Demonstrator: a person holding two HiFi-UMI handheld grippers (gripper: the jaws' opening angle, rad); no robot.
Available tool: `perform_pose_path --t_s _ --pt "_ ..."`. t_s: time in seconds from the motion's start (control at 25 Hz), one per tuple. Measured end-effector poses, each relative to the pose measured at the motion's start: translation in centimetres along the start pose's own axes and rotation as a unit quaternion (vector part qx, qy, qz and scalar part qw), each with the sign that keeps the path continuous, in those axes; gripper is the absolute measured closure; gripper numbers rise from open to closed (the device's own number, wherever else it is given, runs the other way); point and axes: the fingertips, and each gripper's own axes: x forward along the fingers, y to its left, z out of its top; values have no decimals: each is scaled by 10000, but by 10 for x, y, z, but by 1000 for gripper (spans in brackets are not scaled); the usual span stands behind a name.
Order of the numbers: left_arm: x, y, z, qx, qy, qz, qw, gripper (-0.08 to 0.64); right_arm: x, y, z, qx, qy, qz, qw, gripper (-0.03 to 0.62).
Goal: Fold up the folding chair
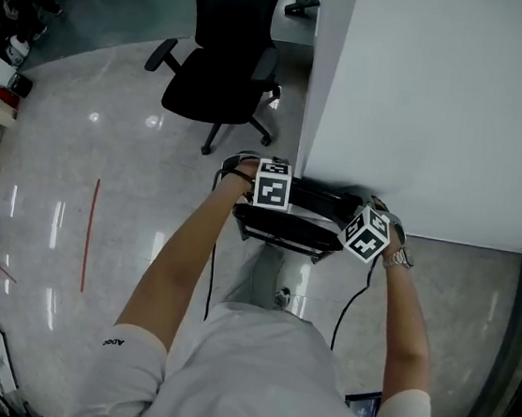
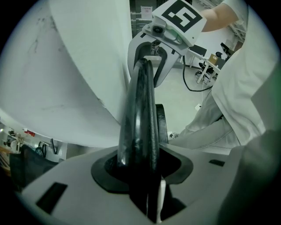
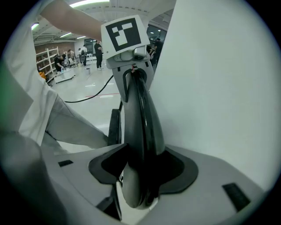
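Top rim (image 3: pixel 139 114) of the folding chair (image 1: pixel 290 220) runs lengthwise from hand to hand, directly below. My left fingers (image 2: pixel 61 193) and right fingers (image 3: pixel 219 176) straddle it, parted and not clamping.

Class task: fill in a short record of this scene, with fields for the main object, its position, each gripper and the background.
Main object: black folding chair, looks folded flat, standing upright
Position: beside a large white flat surface
Left gripper: jaws astride the chair's top edge, a little apart, seemingly not clamping
Right gripper: jaws wide apart around the same edge
Background: black swivel office chair; thin red line on the glossy pale floor
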Motion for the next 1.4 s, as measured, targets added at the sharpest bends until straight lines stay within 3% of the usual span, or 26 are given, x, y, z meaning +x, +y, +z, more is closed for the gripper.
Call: perform_pose_path --t_s 0.32,0.56,0.72,0.96,1.04,1.24,1.4 --pt "3 16 -1 -52 86 -190 9998 391 -32 -22 -23 738 -206 -398 9963 396" --pt "5 14 -2 -53 62 -257 9996 391 -50 -14 -25 1728 -844 -566 9797 396" --pt "-3 14 2 -11 22 -221 9998 359 -55 4 -27 1799 -883 -471 9786 396" --pt "-33 20 15 -20 -218 295 9993 342 -63 23 -29 2149 -1133 -397 9692 397" --pt "-43 19 18 -95 -356 681 9970 341 -67 32 -26 2258 -1281 -333 9651 397" --pt "-58 27 18 -22 -411 2218 9742 342 -83 56 -12 2372 -1646 -387 9566 426" --pt "-87 23 21 -726 -810 2792 9541 342 -96 76 -13 2388 -1809 -460 9530 495"
